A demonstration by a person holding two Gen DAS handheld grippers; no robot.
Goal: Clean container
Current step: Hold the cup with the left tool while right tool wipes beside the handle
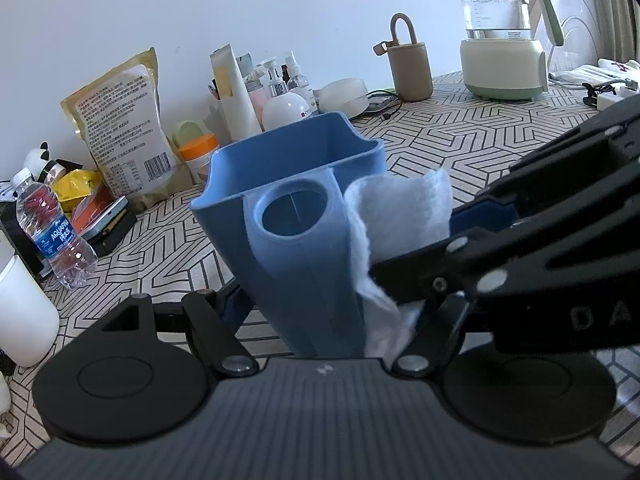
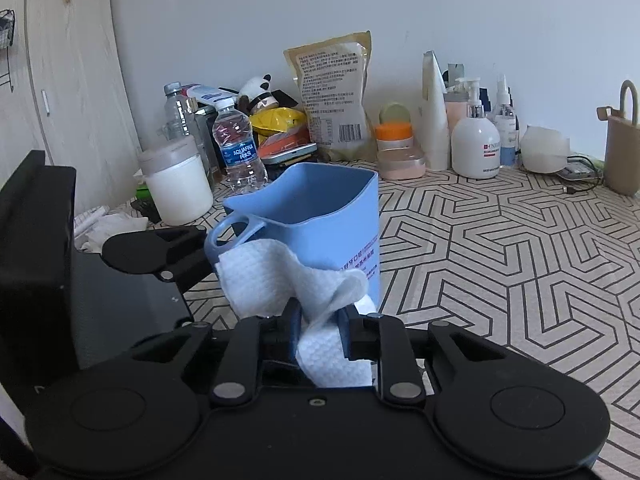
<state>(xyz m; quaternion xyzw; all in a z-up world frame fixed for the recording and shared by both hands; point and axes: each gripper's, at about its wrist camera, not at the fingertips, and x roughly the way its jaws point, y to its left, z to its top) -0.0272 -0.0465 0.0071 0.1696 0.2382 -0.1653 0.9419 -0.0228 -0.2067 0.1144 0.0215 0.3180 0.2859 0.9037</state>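
Note:
A blue plastic container (image 1: 296, 216) with a round handle hole is tilted above the patterned table, its open mouth facing away. My left gripper (image 1: 308, 312) is shut on its lower body. In the right wrist view the container (image 2: 320, 216) stands just ahead of my right gripper (image 2: 320, 320), which is shut on a white wipe (image 2: 288, 276). The wipe lies against the container's outer side by the handle. In the left wrist view the wipe (image 1: 400, 212) and the right gripper's black arm sit at the container's right side.
The patterned tablecloth (image 2: 500, 248) carries clutter along the wall: water bottle (image 2: 238, 148), white jar (image 2: 180, 184), food bag (image 2: 332, 96), lotion bottles (image 2: 474, 140), orange-lidded jar (image 2: 394, 148), beige holder (image 1: 410, 68), glass kettle (image 1: 502, 36). A wooden cabinet (image 2: 60, 60) stands left.

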